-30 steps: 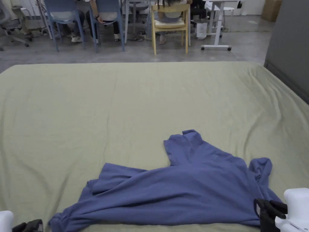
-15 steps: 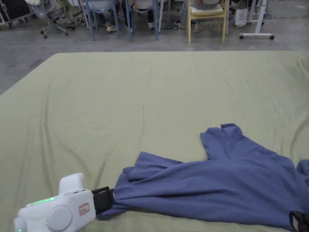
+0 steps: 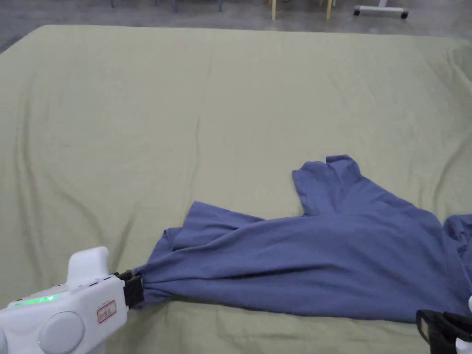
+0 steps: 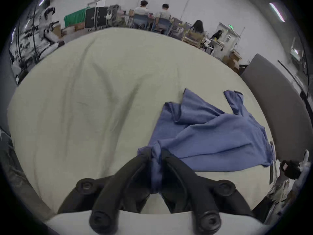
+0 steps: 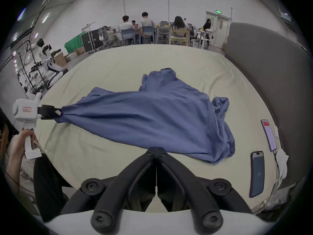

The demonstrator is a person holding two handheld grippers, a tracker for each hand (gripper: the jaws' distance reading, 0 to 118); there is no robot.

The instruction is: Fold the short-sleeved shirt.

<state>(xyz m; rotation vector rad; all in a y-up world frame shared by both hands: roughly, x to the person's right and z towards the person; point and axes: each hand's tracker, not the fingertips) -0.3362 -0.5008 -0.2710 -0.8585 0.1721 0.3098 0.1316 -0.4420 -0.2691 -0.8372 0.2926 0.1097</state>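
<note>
Short-sleeved shirt [image 3: 322, 262]: blue, spread crumpled on the near half of the green-sheeted bed [image 3: 184, 115].
Left claw [image 3: 133, 289]: jaws clamped on the bunched left corner of the shirt.
Right claw [image 5: 156, 151]: jaws together, holding nothing, tips just beside the shirt's near edge.
Phones [image 5: 257, 176]: two, right of the shirt.

blue shirt [image 5: 152, 116], right gripper [image 5: 156, 154] seemingly closed
</note>
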